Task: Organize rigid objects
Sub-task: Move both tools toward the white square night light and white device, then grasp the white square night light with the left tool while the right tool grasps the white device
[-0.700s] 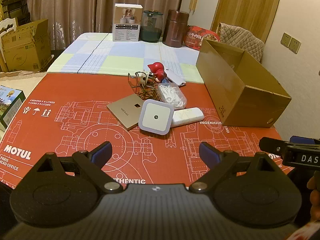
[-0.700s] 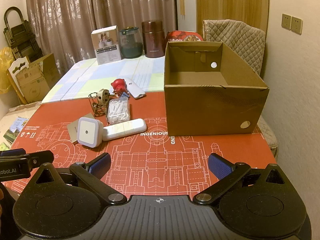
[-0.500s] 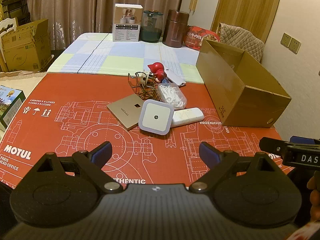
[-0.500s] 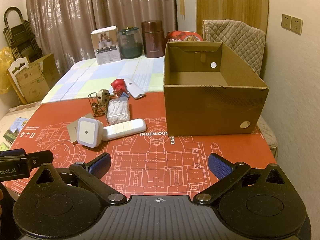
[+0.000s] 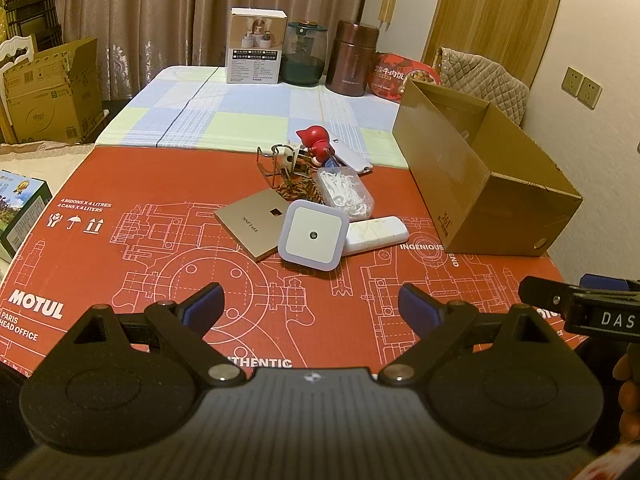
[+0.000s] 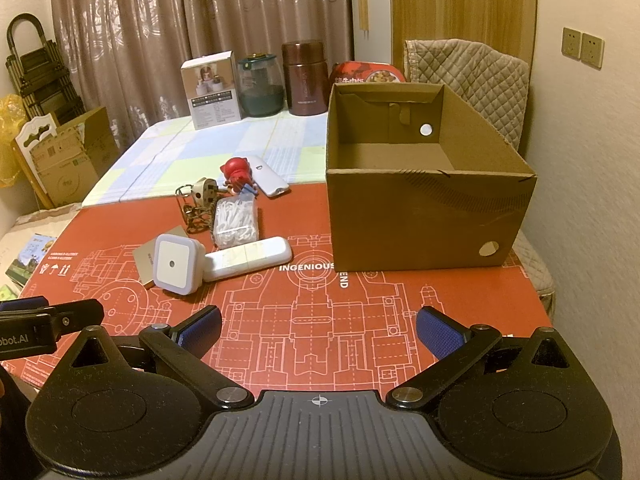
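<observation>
The left tongs [image 5: 311, 308] hang above the near edge of the red mat [image 5: 168, 264] on the tabletop, jaws wide with nothing between them. The right tongs [image 6: 318, 330] sit just beside them on the right, also spread wide and empty, tilted down toward the mat.

The things to sort lie in a loose cluster at the middle of the mat. Nearest is a square white night light [image 5: 313, 236], leaning on a flat gold plate [image 5: 252, 222] to its left and touching a white oblong device [image 5: 376, 235] on its right. Behind them lies a clear box of white picks [image 5: 346, 193], with a wire stand [image 5: 280, 168] and a plug adapter [image 6: 204, 196] beside it. Further back a red figurine [image 5: 316, 142] stands against a white phone case [image 5: 352, 159], at the seam between mat and checked cloth [image 5: 224, 108].

An open cardboard box [image 6: 428, 224] stands right of the cluster, apart from it, its inside bare. Along the far edge sit a carton [image 5: 256, 52], a jar [image 5: 304, 54] and a brown flask [image 5: 352, 58].
</observation>
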The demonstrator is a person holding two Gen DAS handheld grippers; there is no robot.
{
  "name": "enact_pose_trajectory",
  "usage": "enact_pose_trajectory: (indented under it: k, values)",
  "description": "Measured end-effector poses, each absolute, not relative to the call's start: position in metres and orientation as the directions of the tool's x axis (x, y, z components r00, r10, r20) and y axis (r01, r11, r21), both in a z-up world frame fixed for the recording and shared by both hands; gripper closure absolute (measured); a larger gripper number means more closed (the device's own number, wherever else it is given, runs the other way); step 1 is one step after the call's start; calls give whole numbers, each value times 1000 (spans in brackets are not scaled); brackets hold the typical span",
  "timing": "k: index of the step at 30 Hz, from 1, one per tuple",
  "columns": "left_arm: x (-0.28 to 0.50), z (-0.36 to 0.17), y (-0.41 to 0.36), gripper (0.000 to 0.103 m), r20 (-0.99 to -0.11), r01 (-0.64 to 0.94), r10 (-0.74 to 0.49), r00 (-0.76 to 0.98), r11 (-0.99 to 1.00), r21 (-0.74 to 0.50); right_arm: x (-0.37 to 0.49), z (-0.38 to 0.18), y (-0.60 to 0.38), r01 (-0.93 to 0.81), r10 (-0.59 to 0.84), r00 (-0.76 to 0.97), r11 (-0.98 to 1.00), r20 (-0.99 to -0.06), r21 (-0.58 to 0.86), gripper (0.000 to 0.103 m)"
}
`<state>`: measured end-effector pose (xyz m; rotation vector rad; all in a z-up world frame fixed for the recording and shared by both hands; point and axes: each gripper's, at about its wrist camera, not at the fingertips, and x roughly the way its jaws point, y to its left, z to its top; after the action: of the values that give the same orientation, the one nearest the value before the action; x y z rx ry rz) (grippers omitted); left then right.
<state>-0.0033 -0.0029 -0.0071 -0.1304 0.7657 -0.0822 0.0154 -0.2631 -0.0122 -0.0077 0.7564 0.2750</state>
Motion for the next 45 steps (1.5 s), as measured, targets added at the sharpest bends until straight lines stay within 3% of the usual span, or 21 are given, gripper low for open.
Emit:
enact_pose_trajectory:
  k: [11, 20, 29, 40, 45]
  values:
    - [15, -14, 13, 16, -691, 38, -99, 716, 994, -102, 23, -21, -259, -280, 280, 684, 953, -674, 112, 2]
    - [61, -36, 7, 19, -679, 164, -167, 715, 984, -69, 51, -41, -245, -363, 359, 661, 922, -659, 137, 3]
    - [106, -75, -3, 22, -695, 219, -206, 689, 973, -71, 81, -73, -239, -370, 351, 623, 920, -699, 132, 4]
    - [131, -96, -16, 42, -699, 264, -220, 680, 963, -46, 97, -98, -235, -369, 340, 580, 920, -740, 133, 6]
    - [129, -94, -16, 42, -697, 263, -210, 685, 964, -32, 99, -100, -230, -394, 354, 570, 910, -742, 131, 7]
